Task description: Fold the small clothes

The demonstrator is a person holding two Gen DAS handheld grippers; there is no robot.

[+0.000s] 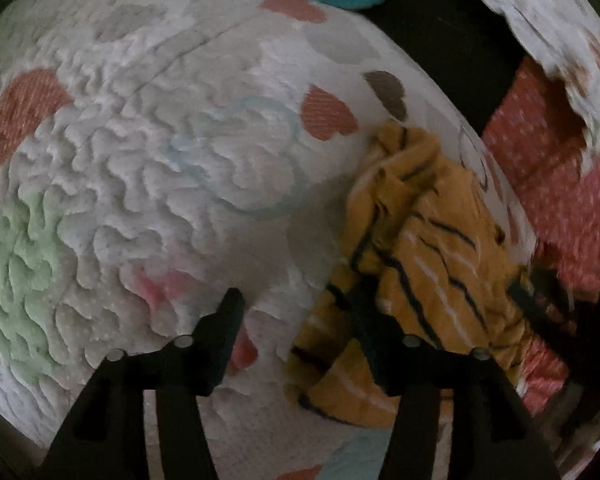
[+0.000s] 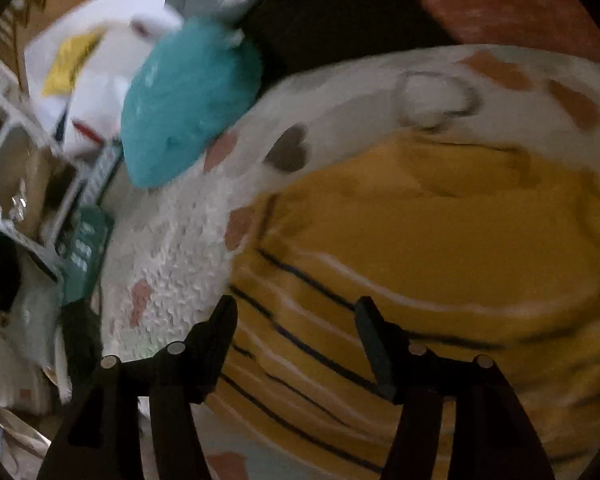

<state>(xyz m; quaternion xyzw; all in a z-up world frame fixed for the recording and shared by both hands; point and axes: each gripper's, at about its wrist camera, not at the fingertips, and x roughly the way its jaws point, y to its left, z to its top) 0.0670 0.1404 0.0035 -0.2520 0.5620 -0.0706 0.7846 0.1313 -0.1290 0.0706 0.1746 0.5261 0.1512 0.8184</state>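
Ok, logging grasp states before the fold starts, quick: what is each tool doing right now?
Left tool: open, holding nothing, beside the crumpled yellow garment.
Right tool: open, holding nothing, over the garment.

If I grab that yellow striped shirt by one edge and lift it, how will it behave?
The yellow striped shirt lies crumpled in soft folds, so it will probably hang floppy and drape rather than hold shape. It looks like thin knit, so likely light. The quilted bedspread under it is puckered, so pushing the shirt will likely bunch it rather than slide it.
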